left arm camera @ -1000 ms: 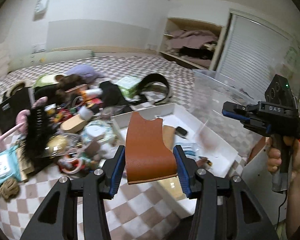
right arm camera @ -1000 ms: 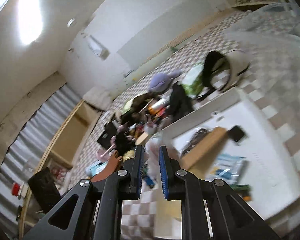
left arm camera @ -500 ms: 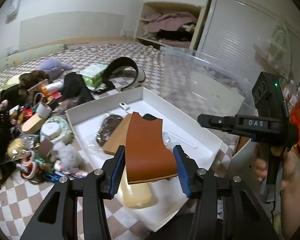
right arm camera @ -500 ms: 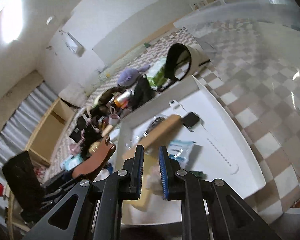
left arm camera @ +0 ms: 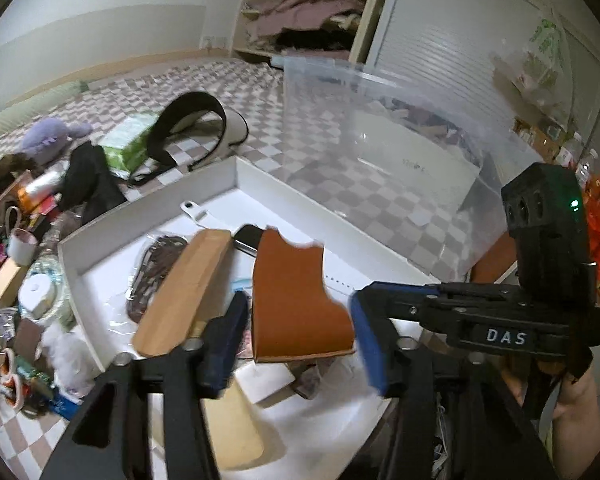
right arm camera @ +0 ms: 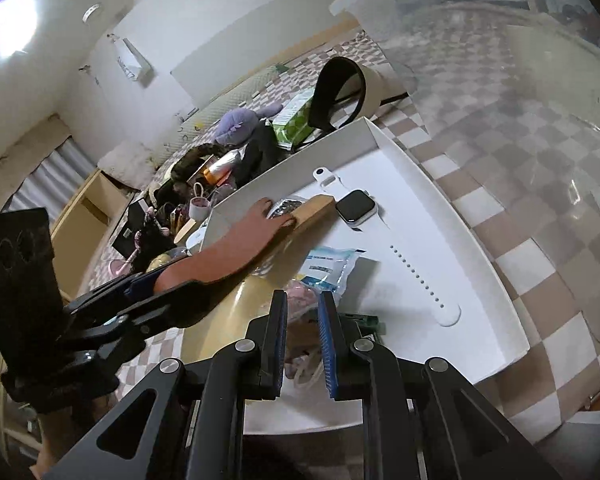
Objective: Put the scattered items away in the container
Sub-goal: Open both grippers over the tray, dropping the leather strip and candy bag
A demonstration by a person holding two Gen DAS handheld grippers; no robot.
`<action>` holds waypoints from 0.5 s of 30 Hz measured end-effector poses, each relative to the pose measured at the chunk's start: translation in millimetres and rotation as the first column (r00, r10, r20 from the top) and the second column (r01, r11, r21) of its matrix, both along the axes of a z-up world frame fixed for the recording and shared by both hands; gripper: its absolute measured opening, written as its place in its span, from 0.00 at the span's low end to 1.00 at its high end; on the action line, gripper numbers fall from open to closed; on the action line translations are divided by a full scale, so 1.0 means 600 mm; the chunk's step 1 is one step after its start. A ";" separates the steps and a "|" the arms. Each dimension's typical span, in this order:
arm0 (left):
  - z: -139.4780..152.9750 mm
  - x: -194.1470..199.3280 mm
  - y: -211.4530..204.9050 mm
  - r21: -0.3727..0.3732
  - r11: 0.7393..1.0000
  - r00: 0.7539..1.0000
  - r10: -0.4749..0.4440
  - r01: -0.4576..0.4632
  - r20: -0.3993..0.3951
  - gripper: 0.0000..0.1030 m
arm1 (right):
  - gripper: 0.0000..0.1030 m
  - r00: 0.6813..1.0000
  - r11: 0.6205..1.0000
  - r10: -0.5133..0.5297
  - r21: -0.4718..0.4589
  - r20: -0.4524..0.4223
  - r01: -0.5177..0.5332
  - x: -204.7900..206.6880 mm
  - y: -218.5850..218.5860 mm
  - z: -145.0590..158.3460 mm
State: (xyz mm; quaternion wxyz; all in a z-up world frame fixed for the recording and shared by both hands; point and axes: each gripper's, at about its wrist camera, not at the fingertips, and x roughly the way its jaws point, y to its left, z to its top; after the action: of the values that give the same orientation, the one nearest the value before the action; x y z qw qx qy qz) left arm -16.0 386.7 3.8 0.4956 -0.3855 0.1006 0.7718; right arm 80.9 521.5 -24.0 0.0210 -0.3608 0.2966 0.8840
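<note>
My left gripper is shut on a brown leather piece and holds it above the white tray. The leather piece also shows in the right wrist view, reaching over the tray. In the tray lie a wooden block, a white smartwatch, a blue-white packet and a yellowish flat item. My right gripper hangs over the tray's near end, jaws a narrow gap apart and empty. It shows from the side in the left wrist view.
A clear plastic bin stands right of the tray. A pile of scattered items lies left of it: a white cup, a purple plush, a green box, a black-and-white visor. Checkered floor surrounds them.
My left gripper carried the leather piece from the pile side to over the tray and closer to it. My right gripper swung down toward the tray's near end.
</note>
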 end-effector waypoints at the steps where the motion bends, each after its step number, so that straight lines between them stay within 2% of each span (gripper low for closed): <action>1: -0.006 -0.001 0.001 -0.005 1.000 1.000 0.010 -0.010 -0.002 0.92 | 0.16 1.000 1.000 0.000 0.002 0.003 0.000 -0.001 0.001 -0.001; 8: -0.048 -0.014 -0.032 -0.028 0.999 0.996 0.038 -0.036 0.079 0.92 | 0.16 1.000 1.000 0.004 -0.007 0.011 -0.004 -0.003 0.005 -0.014; 15: -0.067 -0.048 -0.054 -0.045 0.996 0.991 0.084 -0.080 0.102 0.92 | 0.16 1.000 0.999 0.010 -0.030 0.019 -0.009 -0.007 0.001 -0.027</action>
State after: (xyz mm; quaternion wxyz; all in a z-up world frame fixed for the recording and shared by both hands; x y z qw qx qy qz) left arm -45.1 354.3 -36.6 0.4601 -0.4390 0.0743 0.7682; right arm 76.8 522.3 -40.5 0.0141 -0.3710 0.3081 0.8759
